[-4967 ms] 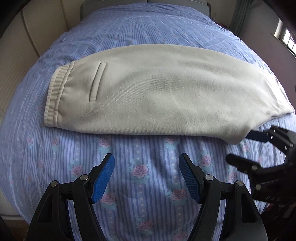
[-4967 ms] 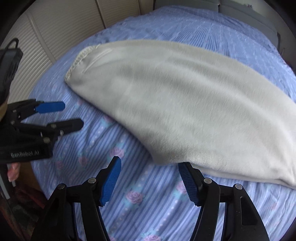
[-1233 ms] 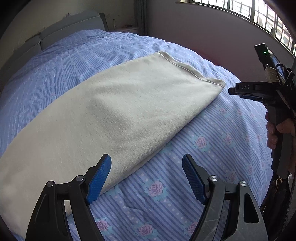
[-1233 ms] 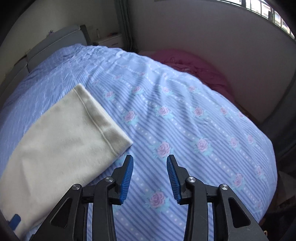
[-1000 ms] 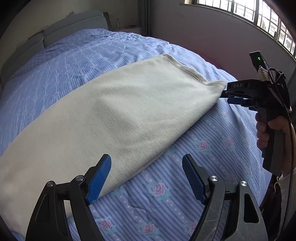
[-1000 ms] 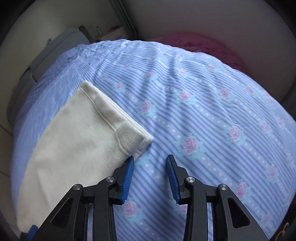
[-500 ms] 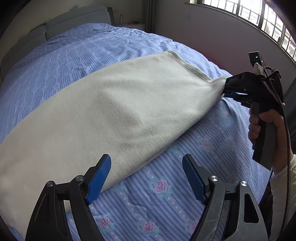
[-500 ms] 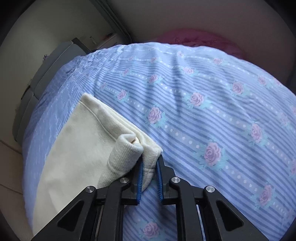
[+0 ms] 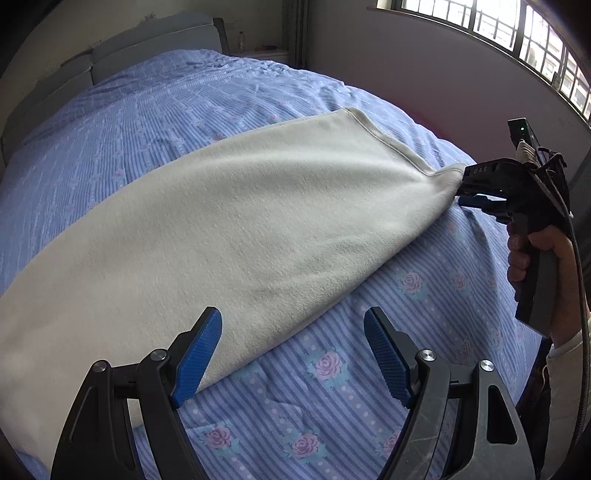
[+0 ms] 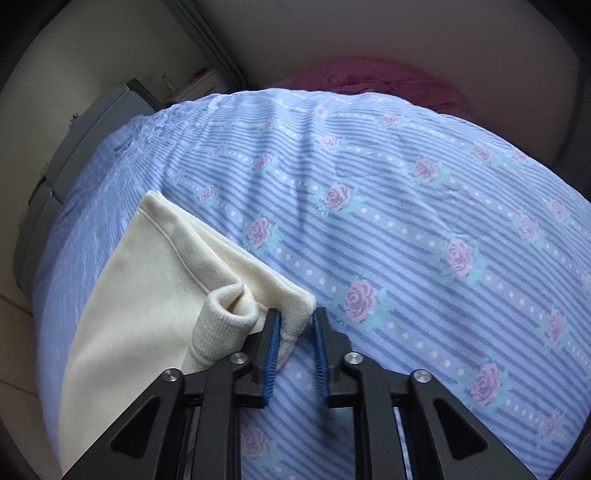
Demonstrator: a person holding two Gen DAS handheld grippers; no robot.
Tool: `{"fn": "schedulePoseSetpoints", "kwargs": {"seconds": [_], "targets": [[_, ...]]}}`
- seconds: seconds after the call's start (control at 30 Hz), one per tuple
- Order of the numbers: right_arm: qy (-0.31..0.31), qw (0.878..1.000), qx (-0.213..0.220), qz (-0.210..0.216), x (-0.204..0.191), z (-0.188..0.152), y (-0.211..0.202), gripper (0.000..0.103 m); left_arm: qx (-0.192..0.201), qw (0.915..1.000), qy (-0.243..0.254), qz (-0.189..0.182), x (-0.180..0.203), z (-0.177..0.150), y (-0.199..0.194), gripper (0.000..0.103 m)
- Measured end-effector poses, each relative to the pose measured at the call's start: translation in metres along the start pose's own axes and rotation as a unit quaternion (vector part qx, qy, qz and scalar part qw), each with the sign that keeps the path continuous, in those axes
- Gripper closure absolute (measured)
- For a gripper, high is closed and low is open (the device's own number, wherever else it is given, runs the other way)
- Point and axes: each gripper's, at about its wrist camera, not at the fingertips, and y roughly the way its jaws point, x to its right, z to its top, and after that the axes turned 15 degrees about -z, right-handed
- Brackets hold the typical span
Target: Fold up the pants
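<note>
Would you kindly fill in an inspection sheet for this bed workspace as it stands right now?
Surface: bed with blue striped, rose-print cover, lightly creased.
Job's things: cream pants lying lengthwise; hem corner bunched between the right tongs.
Clutter: pink fabric beyond the far bed edge.
Grippers: left tongs open, hovering at the near pants edge; right tongs opening, hem corner between them, pads not pressing it.
Cables: black cable running along the person's right hand.
Surroundings: barred window, grey headboard, nightstand with a bottle.
</note>
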Motion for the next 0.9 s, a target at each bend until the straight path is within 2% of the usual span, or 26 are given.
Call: {"fn": "schedulePoseSetpoints", "kwargs": {"seconds": [0.03,0.1,0.17,0.23,0.3,0.37,0.47,0.53,0.67,0.7,0.73,0.8,0.9], "targets": [[0.007,1.000,0.013,-0.007,0.006,0.001,-0.009,0.064,0.003,1.0000,0.001,-0.002,0.001,0.000,-0.001,0.024],[0.019,0.999,0.046,-0.017,0.017,0.001,-0.030,0.059,0.008,1.0000,0.001,-0.006,0.003,0.000,-0.003,0.024],[0.023,0.998,0.061,0.008,0.025,0.002,-0.048,0.047,0.014,0.9999,-0.001,-0.009,0.005,0.002,-0.005,0.024],[0.022,0.997,0.052,0.045,0.025,0.000,-0.055,0.036,0.017,0.9998,-0.003,-0.014,0.007,0.003,-0.006,0.024],[0.012,0.997,0.030,0.075,0.017,-0.004,-0.051,0.036,0.018,0.9997,-0.007,-0.016,0.008,0.003,-0.008,0.024],[0.009,0.997,0.011,0.079,0.009,-0.011,-0.041,0.036,0.018,0.9997,-0.007,-0.016,0.007,0.002,-0.010,0.024],[-0.003,0.996,0.008,0.085,-0.001,-0.020,-0.032,0.042,0.017,0.9998,-0.001,-0.006,0.005,-0.001,-0.012,0.023],[-0.005,0.997,0.010,0.079,-0.008,-0.019,-0.027,0.058,0.016,0.9999,-0.003,-0.001,0.002,0.000,-0.011,0.023],[-0.012,0.998,0.001,0.061,-0.020,-0.011,-0.016,0.070,0.009,0.9998,-0.018,-0.007,-0.002,-0.001,-0.007,0.023],[-0.016,0.999,0.001,0.051,-0.022,-0.010,-0.014,0.082,0.008,0.9998,-0.018,-0.007,-0.002,-0.001,-0.006,0.023],[-0.020,0.999,0.007,0.040,-0.025,-0.008,-0.015,0.090,0.009,0.9998,-0.016,-0.006,-0.001,-0.001,-0.006,0.023],[-0.029,0.998,0.034,0.037,-0.029,-0.002,-0.024,0.093,0.010,0.9999,-0.011,-0.005,0.000,-0.002,-0.005,0.023],[-0.015,0.995,0.085,0.056,-0.026,0.008,-0.038,0.094,0.010,0.9999,-0.012,-0.007,0.001,-0.003,-0.004,0.023]]}}
